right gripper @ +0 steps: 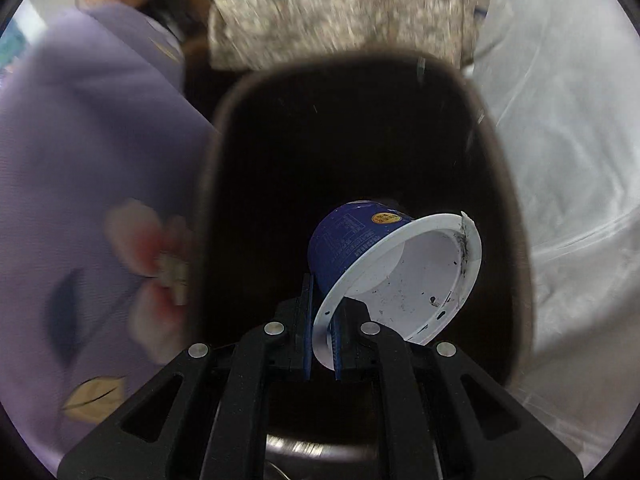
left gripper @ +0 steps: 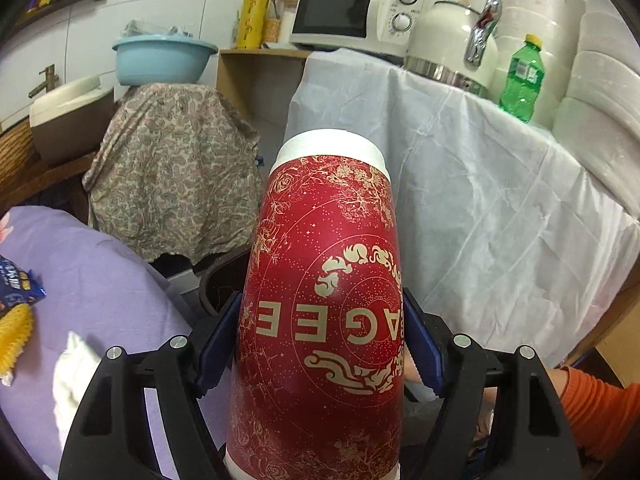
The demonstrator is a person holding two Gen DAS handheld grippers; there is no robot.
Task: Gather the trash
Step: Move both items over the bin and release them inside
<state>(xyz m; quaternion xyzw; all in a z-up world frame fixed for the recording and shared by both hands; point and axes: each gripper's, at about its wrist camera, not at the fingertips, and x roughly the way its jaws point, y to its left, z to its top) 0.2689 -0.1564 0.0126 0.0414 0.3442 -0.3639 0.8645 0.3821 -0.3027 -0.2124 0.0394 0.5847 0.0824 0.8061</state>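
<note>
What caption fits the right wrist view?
Right tool holding a blue cup by its rim over a dark bin.

This is a lived-in home kitchen: white wall tiles behind, a microwave on a wooden shelf, a white kettle and stacked paper rolls along the covered desk, and a blue washbasin on a cloth-draped stand.

Both grippers are showing the same build: the left gripper and the right gripper are wearing matte black plastic linkage arms with triangular cut-outs, round silver pivot screws at the joints, and ribbed dark blue pads on the fingers. A ribbed orange sleeve is covering the person's arm.
</note>
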